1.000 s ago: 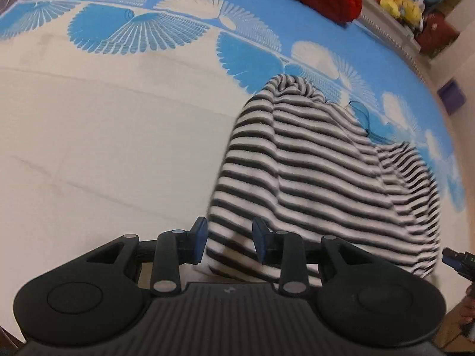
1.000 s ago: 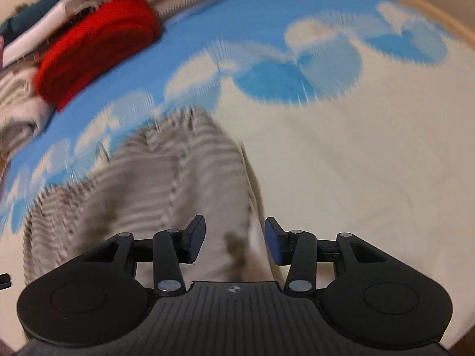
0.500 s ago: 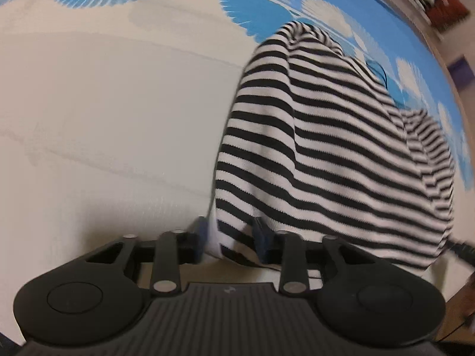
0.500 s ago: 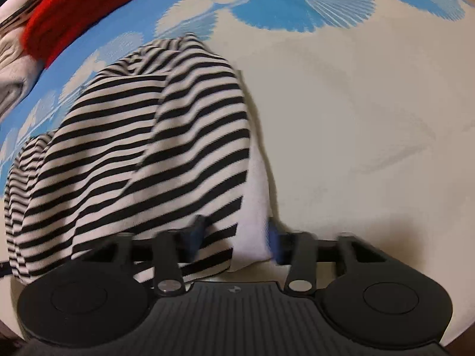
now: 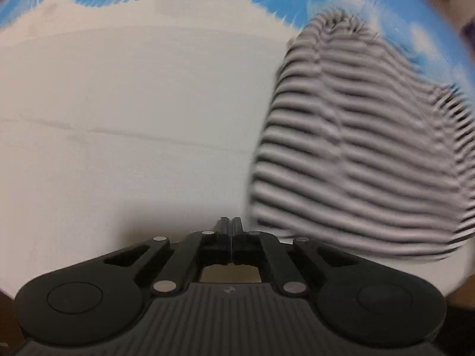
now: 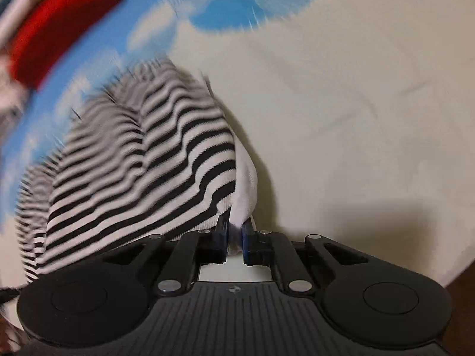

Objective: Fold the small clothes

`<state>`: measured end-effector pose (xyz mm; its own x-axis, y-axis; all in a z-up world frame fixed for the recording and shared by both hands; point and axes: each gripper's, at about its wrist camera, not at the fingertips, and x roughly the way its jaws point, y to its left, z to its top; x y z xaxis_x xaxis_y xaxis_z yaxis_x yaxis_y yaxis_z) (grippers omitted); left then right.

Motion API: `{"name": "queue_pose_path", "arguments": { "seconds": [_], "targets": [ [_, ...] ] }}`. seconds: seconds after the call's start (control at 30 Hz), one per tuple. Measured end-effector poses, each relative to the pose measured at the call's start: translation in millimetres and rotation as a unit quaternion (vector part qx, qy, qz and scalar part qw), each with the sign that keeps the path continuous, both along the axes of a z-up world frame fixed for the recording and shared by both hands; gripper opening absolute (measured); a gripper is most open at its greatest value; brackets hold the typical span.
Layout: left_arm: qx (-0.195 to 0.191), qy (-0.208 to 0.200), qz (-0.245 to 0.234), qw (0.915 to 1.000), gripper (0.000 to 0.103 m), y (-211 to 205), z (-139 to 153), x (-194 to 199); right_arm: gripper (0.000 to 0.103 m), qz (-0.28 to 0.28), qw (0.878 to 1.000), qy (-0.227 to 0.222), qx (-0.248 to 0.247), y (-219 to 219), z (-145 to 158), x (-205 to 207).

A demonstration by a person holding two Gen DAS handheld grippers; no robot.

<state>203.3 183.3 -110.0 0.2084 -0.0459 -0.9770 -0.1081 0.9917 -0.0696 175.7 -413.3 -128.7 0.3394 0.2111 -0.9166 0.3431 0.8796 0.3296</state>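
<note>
A black-and-white striped garment (image 5: 356,154) lies bunched on the cream and blue sheet (image 5: 133,118). In the left wrist view my left gripper (image 5: 230,225) is shut with nothing between its fingers, and the garment's near edge lies just to its right. In the right wrist view the same garment (image 6: 142,172) fills the left half. My right gripper (image 6: 236,231) is shut on the garment's white near corner. Both views are blurred by motion.
A red folded cloth (image 6: 59,29) lies at the far left in the right wrist view, with pale clothes beside it. The sheet's cream part (image 6: 356,118) spreads to the right. The bed's edge runs close under both grippers.
Both grippers have shut. The right one closed on the garment's white corner. The left one closed empty and now sits left of the garment's edge, where it earlier straddled it.
</note>
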Motion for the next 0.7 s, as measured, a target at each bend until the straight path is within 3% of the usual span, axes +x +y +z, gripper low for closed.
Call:
{"name": "queue_pose_path", "arguments": {
  "seconds": [0.03,0.1,0.17,0.23,0.3,0.37,0.43,0.47,0.5,0.57,0.63,0.7],
  "targets": [
    [0.001,-0.014,0.006,0.9999,0.002,1,5,0,0.012,-0.004,1.0,0.004,-0.004,0,0,1],
    [-0.034,-0.077,0.019,0.9963,0.002,6,26,-3,0.014,-0.003,0.999,-0.01,-0.031,4,9,1],
    [-0.073,-0.138,0.012,0.9877,0.002,4,46,-5,0.015,0.005,0.994,-0.066,-0.091,14,33,-1],
    [-0.1,-0.161,-0.013,0.9818,0.006,-7,53,-3,0.016,0.019,0.986,-0.127,-0.103,22,51,-4],
    [-0.104,-0.149,-0.055,0.9818,0.008,-23,49,-1,0.016,0.04,0.985,-0.155,-0.058,28,54,-2],
    [-0.086,-0.115,-0.093,0.9853,0.012,-44,34,7,0.02,0.083,0.988,-0.13,-0.013,38,40,6],
    [-0.047,-0.057,-0.103,0.9919,0.021,-52,11,11,0.023,0.127,0.989,-0.057,-0.05,55,17,14],
    [-0.023,-0.021,-0.094,0.9951,0.034,-51,-2,14,0.023,0.143,0.986,-0.019,-0.078,59,5,16],
    [-0.008,-0.002,-0.079,0.9968,0.036,-47,-9,18,0.023,0.155,0.984,-0.008,-0.09,61,-1,16],
    [-0.008,-0.015,-0.039,0.9991,0.036,-35,-3,23,0.023,0.152,0.983,-0.031,-0.097,63,11,17],
    [-0.001,-0.064,-0.012,0.9978,0.035,-32,14,28,0.025,0.153,0.981,-0.078,-0.094,66,28,16],
    [-0.049,-0.122,-0.002,0.9913,0.035,-33,33,32,0.026,0.164,0.975,-0.13,-0.077,72,41,18]
  ]
}}
